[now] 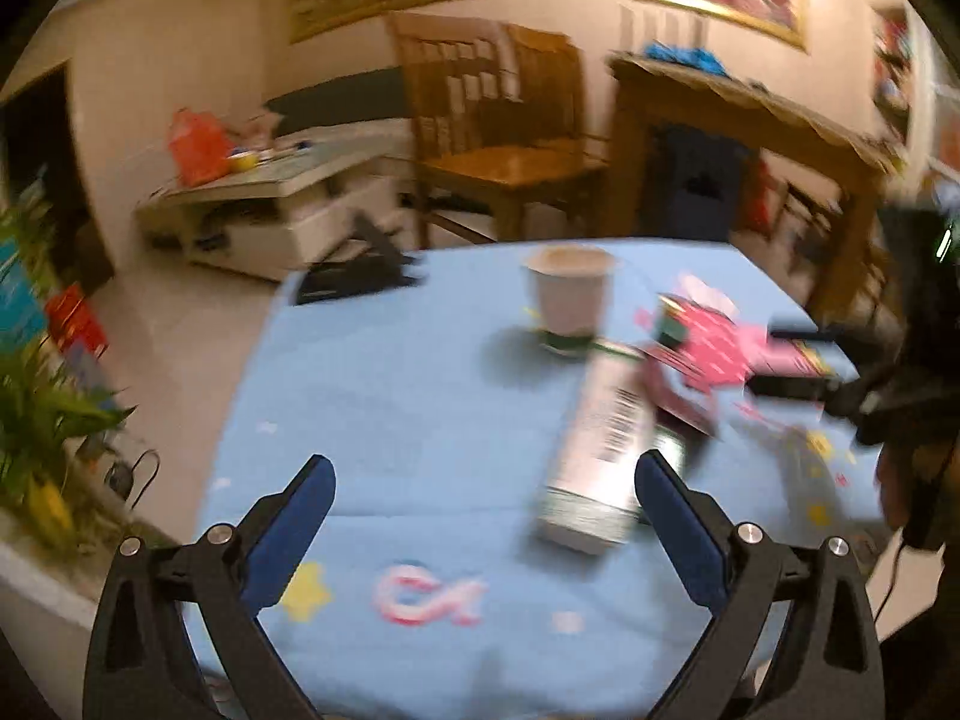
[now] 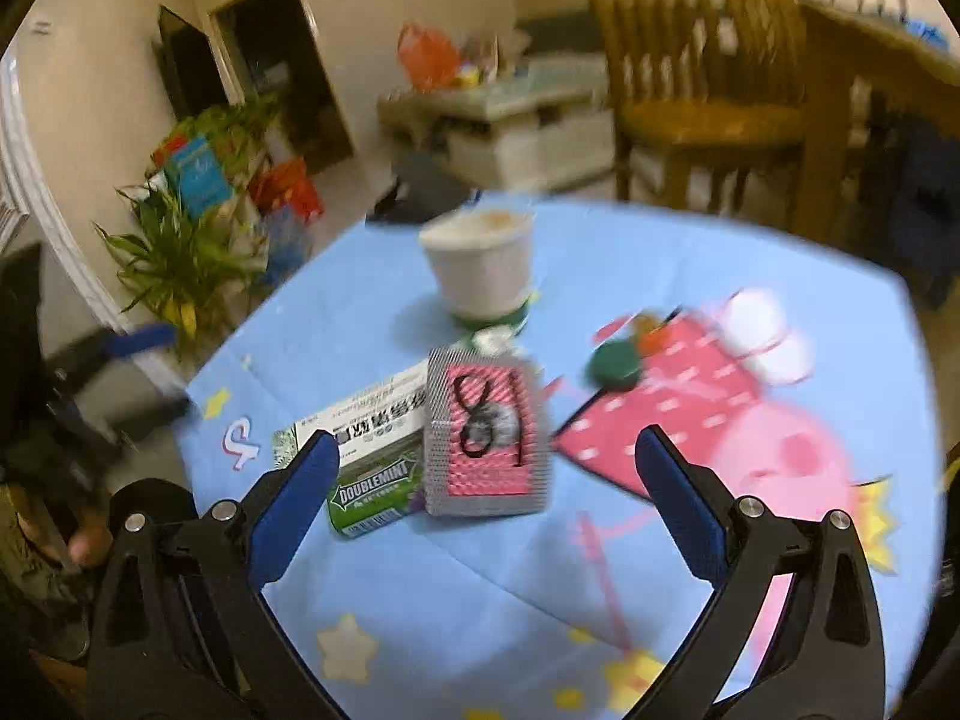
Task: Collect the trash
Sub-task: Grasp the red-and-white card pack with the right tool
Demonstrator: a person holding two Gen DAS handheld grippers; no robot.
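Both claws wide here, nothing between the blue pads of either. Left claw (image 1: 485, 495) hangs spread over the near edge of the worktop (image 1: 390, 396), right claw (image 2: 486, 468) just as spread, and everything is smeared with motion blur.

Take the paper cup (image 2: 477, 267) as the landmark. Nearest the camera in the right wrist view, on the near side of the cup, stands a pink-and-grey card (image 2: 486, 438) with a handwritten number, propped upright. Touching its left side lies the green chewing gum pack (image 2: 372, 492), and behind that a long white carton (image 2: 360, 411) lying flat. In the left wrist view the carton (image 1: 597, 444) runs lengthways from close by the right-hand pad away toward the cup, its barcode face up.

The trash pile sits on the near side of the cup, so this looks like the approach. To do it well, I'd say pick one piece, most likely the carton, turn the claw so the pads cross its narrow width and not its length, and come down low without knocking the card.

Right of the cup, a small green lump (image 2: 612, 363); I can't tell what it is. The cup stands upright, mouth up, on a green base. Beyond it, a wooden chair (image 2: 690, 78).
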